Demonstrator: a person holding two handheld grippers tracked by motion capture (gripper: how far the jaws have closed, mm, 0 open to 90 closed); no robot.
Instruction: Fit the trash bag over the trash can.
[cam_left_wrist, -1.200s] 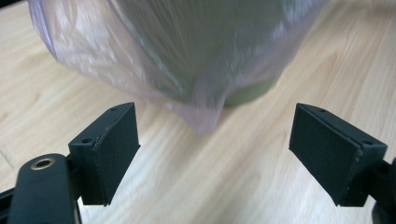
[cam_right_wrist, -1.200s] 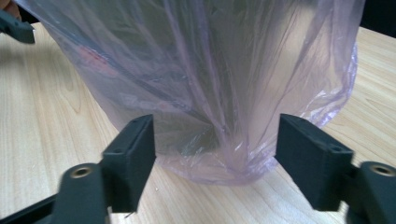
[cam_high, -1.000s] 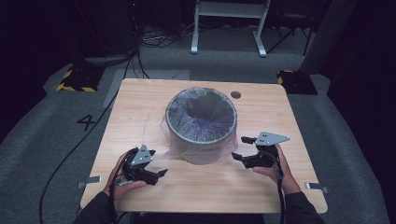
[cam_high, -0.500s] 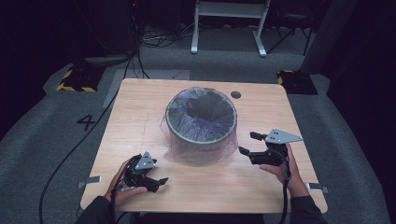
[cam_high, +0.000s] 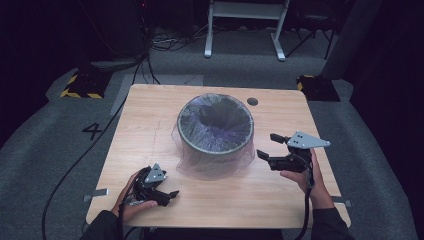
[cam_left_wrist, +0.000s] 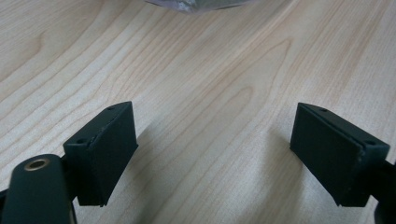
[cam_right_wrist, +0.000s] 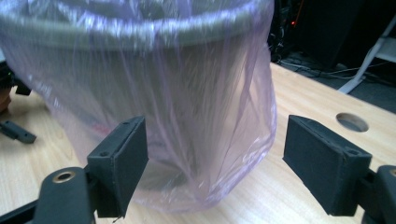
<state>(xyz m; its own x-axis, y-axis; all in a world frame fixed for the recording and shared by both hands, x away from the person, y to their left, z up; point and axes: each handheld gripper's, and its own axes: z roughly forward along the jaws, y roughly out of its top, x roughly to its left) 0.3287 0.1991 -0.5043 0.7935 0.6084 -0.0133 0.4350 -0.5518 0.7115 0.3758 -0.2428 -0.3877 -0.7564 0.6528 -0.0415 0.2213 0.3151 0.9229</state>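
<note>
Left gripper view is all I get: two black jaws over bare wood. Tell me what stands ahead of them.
Observer: A grey bin lined with a thin purple bag stands mid-table.
Operator: Report the right gripper.
Observer: The right gripper sits beside the bin, jaws open and pointing at the bag's draped side, nothing between them.
Operator: Check the bag's hem.
Observer: It hangs loose over the rim, down the outside to the table.
</note>
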